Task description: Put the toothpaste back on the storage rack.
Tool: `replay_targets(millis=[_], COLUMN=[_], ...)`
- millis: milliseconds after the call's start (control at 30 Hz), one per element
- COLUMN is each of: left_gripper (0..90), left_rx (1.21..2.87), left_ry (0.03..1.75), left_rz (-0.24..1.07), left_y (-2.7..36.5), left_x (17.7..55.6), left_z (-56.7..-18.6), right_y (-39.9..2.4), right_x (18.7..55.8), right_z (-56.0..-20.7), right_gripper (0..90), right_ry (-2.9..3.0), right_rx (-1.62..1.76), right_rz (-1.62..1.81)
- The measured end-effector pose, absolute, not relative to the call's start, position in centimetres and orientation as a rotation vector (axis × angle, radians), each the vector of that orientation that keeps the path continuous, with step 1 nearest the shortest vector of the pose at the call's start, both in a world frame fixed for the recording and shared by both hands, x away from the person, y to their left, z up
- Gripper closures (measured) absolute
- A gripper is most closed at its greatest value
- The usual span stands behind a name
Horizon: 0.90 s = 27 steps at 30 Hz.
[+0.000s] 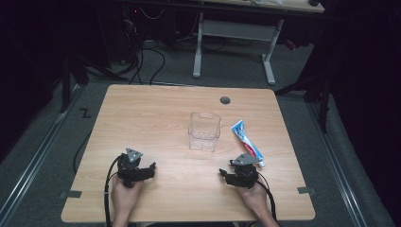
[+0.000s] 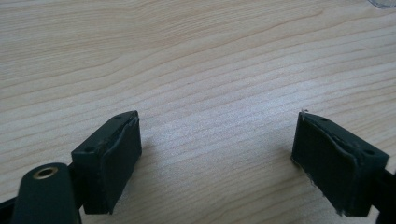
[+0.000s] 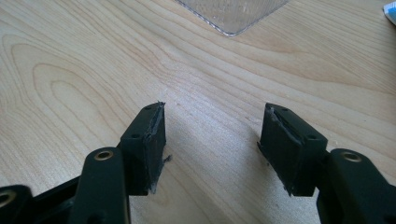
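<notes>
— So, what is on the wooden table [image 1: 156,113]?

— Near the middle stands a clear plastic container [image 1: 204,131], upright and open at the top. Just to its right lies a toothpaste tube [image 1: 246,143], white with blue and red, its crimped end toward the far side and its cap end toward the near right. The two are close but not touching.

— Can you read the brand on the tube?

— No. There is a red patch with lettering, but it is too small to make out. No other writing can be read either.

— And the grippers?

— The left gripper [image 1: 142,171] sits low on the near left of the table, held in the person's left hand [image 1: 124,190]. In the left gripper view its jaws are spread wide over bare wood, with nothing between them.

— The right one?

— The right gripper [image 1: 231,176] is at the near right, held in the right hand [image 1: 253,191], just near of the tube's cap end. In the right gripper view the jaws are also parted and empty, a corner of the container [image 3: 233,14] showing beyond them.

— Anything else on the tabletop?

— A round grey cable hole [image 1: 225,100] toward the far edge.
</notes>
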<state>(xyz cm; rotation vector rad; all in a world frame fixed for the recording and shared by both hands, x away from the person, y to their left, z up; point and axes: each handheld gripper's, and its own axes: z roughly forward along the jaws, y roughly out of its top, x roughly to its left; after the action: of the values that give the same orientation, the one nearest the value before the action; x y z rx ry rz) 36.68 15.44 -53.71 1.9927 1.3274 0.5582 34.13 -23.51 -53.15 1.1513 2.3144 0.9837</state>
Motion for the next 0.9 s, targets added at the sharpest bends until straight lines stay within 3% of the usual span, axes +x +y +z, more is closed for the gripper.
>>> replay_targets(millis=[900], left_gripper=[16.1], left_rx=[1.991], left_ry=[1.328], left_rz=[0.557], left_y=[15.44], left_x=[36.69], left_z=[-53.71], right_y=[-23.48], right_x=[34.09], right_z=[-53.15], right_gripper=[38.9], right_ry=[2.314], right_rx=[1.157], right_rz=[0.984])
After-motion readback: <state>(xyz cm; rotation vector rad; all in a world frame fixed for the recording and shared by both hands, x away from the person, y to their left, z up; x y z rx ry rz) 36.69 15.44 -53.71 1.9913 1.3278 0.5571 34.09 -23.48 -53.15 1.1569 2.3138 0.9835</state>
